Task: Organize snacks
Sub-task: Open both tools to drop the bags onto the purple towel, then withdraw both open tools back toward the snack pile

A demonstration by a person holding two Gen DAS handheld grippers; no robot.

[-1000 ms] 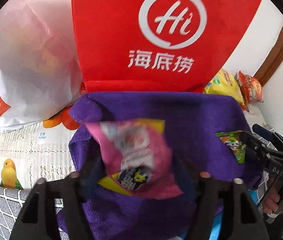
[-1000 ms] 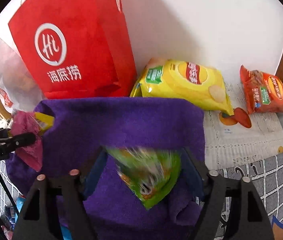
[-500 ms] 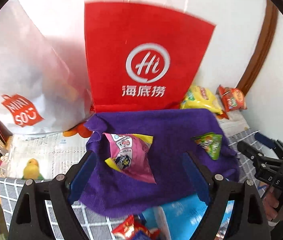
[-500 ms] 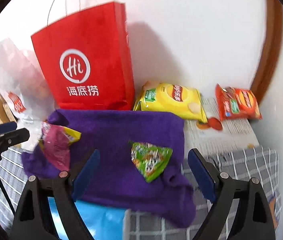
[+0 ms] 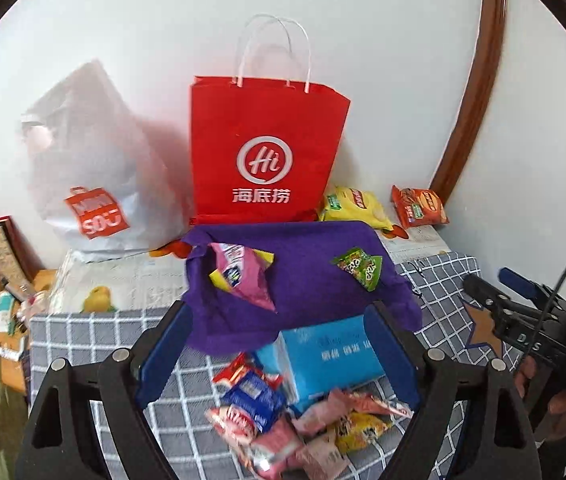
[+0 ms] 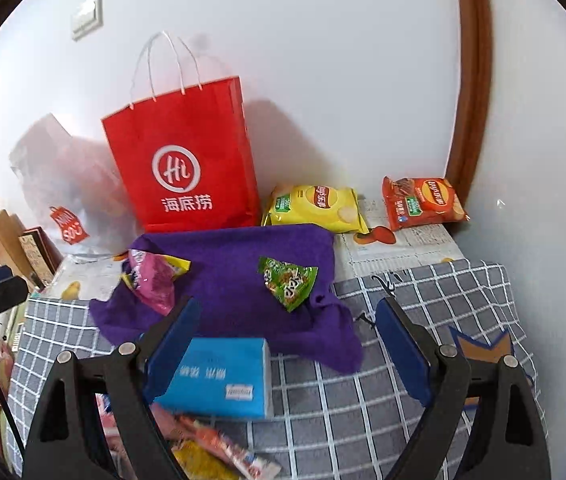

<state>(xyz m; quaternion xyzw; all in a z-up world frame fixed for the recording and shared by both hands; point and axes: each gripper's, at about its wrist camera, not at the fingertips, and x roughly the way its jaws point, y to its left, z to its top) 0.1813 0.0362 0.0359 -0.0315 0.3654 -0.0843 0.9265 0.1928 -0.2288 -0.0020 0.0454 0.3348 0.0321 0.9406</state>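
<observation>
pink packet point(image 5: 243, 278) and green packet point(image 5: 359, 269) lie apart on purple cloth point(image 5: 307, 248), likely a sorting spot | left gripper point(image 5: 279, 344) spread, empty | right gripper point(image 6: 287, 344) spread, empty | unsorted pile point(image 5: 295, 420) nearer, likely next

Your left wrist camera is looking down and forward over the checked tablecloth point(image 5: 95, 332), facing the wall squarely behind the red bag point(image 5: 265, 152). Your right wrist camera is viewing that bag point(image 6: 187, 164) from further right, at a similar distance. Both views are sharing the purple cloth point(image 5: 303, 248) point(image 6: 235, 256) and both chip bags.
</observation>
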